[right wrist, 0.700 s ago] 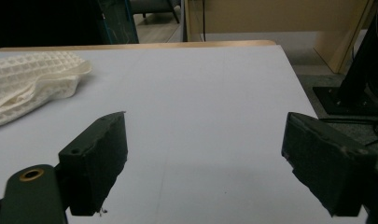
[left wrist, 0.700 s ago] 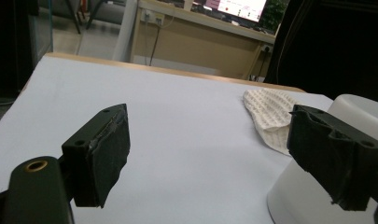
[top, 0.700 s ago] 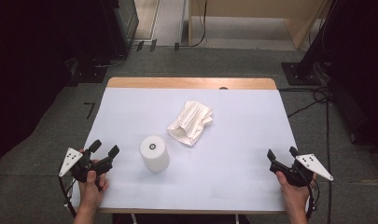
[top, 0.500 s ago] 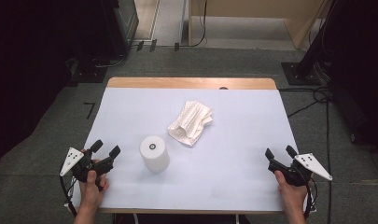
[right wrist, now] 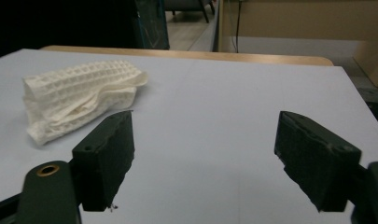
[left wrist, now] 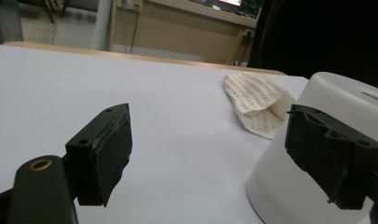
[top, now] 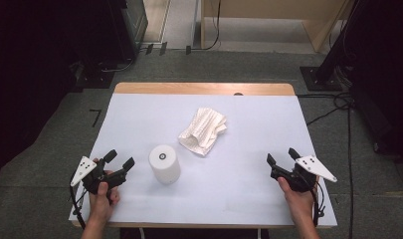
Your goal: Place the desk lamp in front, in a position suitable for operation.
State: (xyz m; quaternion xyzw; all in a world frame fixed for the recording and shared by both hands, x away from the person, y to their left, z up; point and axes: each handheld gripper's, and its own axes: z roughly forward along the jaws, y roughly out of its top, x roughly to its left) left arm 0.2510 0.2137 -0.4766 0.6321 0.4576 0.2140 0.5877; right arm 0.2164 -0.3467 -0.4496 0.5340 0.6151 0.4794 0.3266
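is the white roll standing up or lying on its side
Standing up. The high view shows the white roll on end on the table, its round top with the dark centre hole facing up.

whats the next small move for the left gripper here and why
Probably ease the left gripper forward and to the side until the white roll sits between its jaws. The jaws stand open with nothing between them, and the upright roll is close beside it on the table. The crumpled waffle cloth lies farther off.

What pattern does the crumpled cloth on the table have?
The cloth is off-white with a waffle-grid weave, clearest in the right gripper view.
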